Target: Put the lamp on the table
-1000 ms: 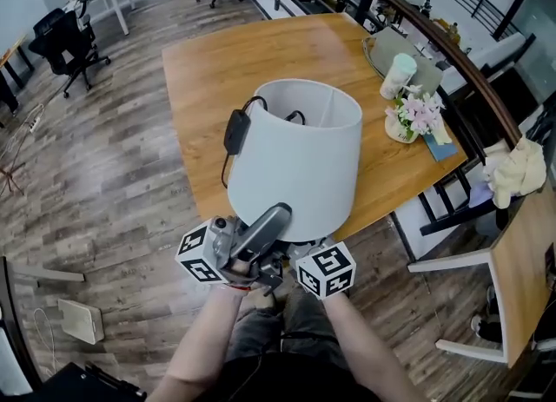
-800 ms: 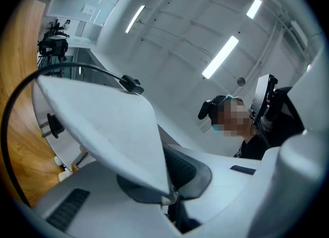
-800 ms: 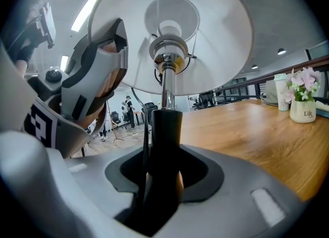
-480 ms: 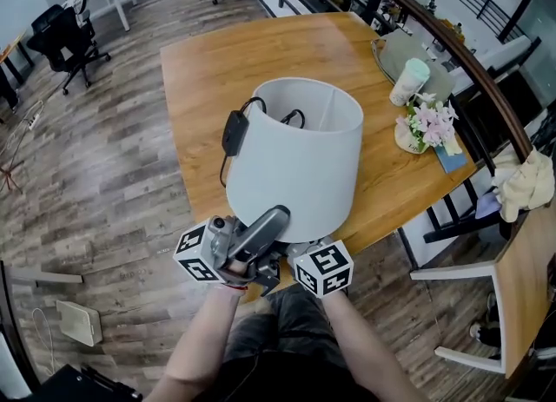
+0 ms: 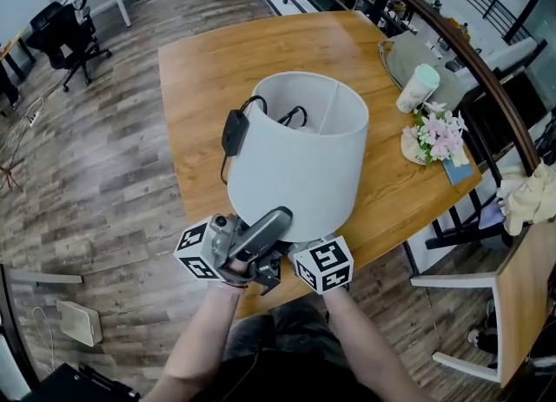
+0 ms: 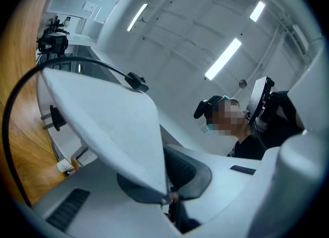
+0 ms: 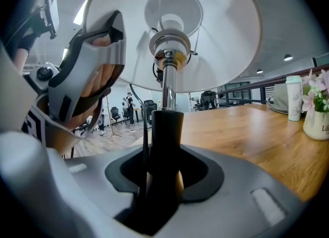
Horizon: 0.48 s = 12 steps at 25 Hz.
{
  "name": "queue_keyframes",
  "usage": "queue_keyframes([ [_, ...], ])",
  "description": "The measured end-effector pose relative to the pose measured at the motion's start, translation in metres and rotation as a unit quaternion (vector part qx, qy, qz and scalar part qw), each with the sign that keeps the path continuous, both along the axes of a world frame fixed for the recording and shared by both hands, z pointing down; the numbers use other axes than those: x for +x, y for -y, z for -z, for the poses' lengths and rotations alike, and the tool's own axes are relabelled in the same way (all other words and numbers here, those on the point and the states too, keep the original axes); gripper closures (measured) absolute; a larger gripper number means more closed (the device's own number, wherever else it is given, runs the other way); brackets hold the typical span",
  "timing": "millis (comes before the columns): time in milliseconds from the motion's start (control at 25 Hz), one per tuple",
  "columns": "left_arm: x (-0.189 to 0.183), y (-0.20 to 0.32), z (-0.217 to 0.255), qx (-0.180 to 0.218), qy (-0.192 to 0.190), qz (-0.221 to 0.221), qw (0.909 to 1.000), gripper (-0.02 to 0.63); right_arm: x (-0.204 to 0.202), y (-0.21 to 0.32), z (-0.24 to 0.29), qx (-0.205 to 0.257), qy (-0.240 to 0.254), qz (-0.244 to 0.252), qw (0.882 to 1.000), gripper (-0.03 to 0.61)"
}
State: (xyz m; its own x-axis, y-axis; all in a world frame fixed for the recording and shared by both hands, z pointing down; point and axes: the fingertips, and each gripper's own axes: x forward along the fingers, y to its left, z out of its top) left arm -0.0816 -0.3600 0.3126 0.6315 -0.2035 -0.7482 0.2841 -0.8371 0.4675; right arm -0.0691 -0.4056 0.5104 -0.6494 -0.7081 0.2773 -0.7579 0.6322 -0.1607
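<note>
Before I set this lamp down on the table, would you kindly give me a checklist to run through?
1. Right gripper clamped on the lamp stem: ok.
2. Left gripper pinching the lampshade rim: ok.
3. Lamp base fully over the table, not past its near edge: cannot tell, the shade hides it.
4. Flowers and cup apart from the shade: ok.
5. Switch box on the cord hanging away from both grippers: ok.
</note>
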Motion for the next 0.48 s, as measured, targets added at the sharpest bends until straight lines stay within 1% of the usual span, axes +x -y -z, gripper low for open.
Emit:
queue_keyframes([
  [280,0.005,0.015,-0.001,0.005,-0.001,0.000,1.0000,0.615,0.005,0.017,0.000,0.007,-0.004,-0.002,1.000,0.408],
  [480,0.005,0.018,-0.001,0.013,-0.004,0.003,0.9999,0.615,0.006,0.019,0.000,0.016,-0.009,0.009,1.000,0.403],
])
